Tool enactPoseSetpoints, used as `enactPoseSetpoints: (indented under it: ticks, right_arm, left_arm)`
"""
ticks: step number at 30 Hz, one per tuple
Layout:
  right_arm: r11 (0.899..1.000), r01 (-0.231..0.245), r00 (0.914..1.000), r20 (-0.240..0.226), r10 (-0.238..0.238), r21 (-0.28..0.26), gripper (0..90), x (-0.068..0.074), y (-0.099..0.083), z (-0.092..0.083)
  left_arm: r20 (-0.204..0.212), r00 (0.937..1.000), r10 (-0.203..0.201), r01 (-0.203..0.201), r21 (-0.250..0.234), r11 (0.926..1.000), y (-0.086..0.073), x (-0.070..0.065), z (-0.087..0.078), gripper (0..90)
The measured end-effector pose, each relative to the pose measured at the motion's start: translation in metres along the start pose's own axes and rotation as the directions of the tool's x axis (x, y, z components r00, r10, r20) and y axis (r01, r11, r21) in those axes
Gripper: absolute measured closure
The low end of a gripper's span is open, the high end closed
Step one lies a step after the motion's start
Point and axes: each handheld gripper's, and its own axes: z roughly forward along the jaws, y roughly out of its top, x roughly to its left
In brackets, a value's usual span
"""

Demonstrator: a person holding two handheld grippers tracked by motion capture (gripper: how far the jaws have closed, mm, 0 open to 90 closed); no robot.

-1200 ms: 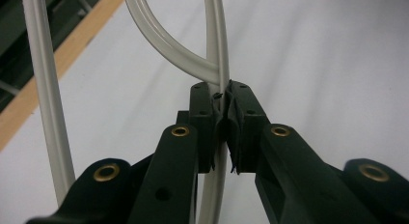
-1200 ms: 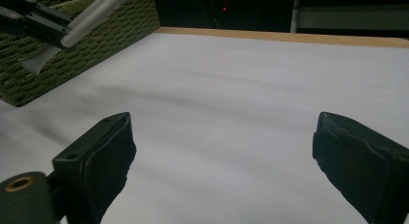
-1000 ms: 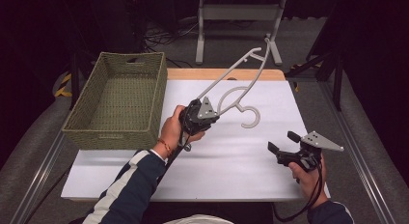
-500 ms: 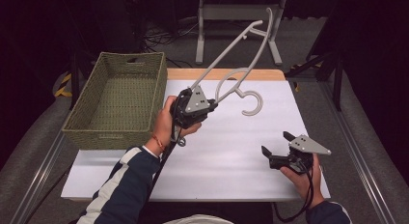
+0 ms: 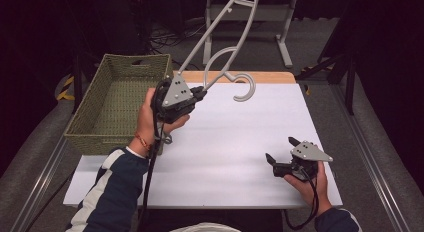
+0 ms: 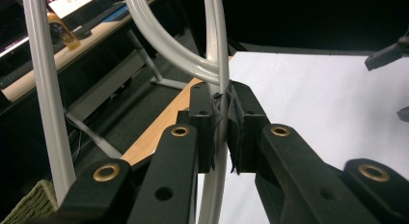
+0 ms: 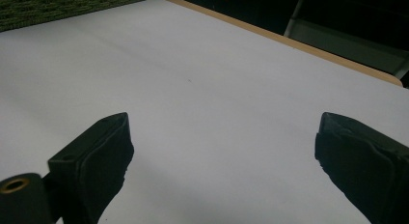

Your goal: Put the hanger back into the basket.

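A pale grey plastic clothes hanger (image 5: 225, 39) hangs in the air over the table's far left, its hook (image 5: 243, 89) pointing down toward the white surface. My left gripper (image 5: 202, 90) is shut on one of its bars, beside the basket. In the left gripper view the black pads pinch the hanger's thin bar (image 6: 221, 96) between them, with the left gripper (image 6: 223, 120) seen from behind. My right gripper (image 5: 281, 149) rests low near the table's front right, open, with nothing between its jaws. The right gripper (image 7: 223, 161) faces bare white tabletop.
A green woven basket (image 5: 95, 119) stands at the left edge of the white table (image 5: 235, 142); its near corner (image 7: 58, 4) also shows in the right gripper view. A metal stand (image 5: 280, 37) sits on the floor behind the table. The table's wooden far edge (image 5: 270, 77) runs behind the hanger.
My left gripper has lifted the hanger higher and swung it left toward the basket. The right gripper has slid slightly left and nearer the front edge, still open.
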Motion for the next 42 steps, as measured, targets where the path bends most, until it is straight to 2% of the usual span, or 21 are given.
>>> enactPoseSetpoints:
  ticks: [2,5,12,17,18,22,34,42]
  right_arm:
    - [1.0,0.003,1.0,0.001,-0.003,0.003,6.6,0.0,0.0,0.0]
    - [1.0,0.004,1.0,-0.001,-0.004,0.004,6.6,0.001,0.0,0.0]
    - [1.0,0.01,0.9999,-0.007,-0.01,0.014,6.6,0.002,-0.001,0.002]
    - [1.0,0.009,0.9999,-0.008,-0.009,0.019,6.6,0.002,-0.001,0.003]
    - [1.0,0.009,0.9999,-0.009,-0.008,0.02,6.6,0.002,-0.001,0.003]
    - [1.0,0.016,0.9998,-0.01,-0.016,0.025,6.6,0.003,-0.002,0.005]
    - [0.999,0.013,0.9998,-0.016,-0.012,0.031,6.6,0.003,-0.002,0.005]
    - [0.999,0.013,0.9997,-0.019,-0.012,0.037,6.6,0.004,-0.003,0.007]
  left_arm:
    - [-0.02,0.9998,0.005,-0.004,0.007,1.0,0.0,0.003,-0.006,82.0]
    - [-0.029,0.9996,-0.007,0.007,0.003,1.0,-0.005,0.009,-0.013,82.0]
    - [-0.061,0.9978,-0.028,0.03,0.028,0.9992,-0.025,0.02,-0.023,82.0]
    - [-0.068,0.9962,-0.055,0.057,0.037,0.9977,-0.039,0.027,-0.028,82.1]
    - [-0.069,0.9954,-0.067,0.07,0.044,0.9966,-0.043,0.029,-0.029,82.1]
    - [-0.079,0.9943,-0.071,0.077,0.073,0.9944,-0.057,0.032,-0.03,82.0]
    - [-0.111,0.9852,-0.131,0.145,0.129,0.981,-0.096,0.046,-0.034,82.0]
    - [-0.123,0.9801,-0.156,0.175,0.162,0.9712,-0.114,0.055,-0.033,82.0]
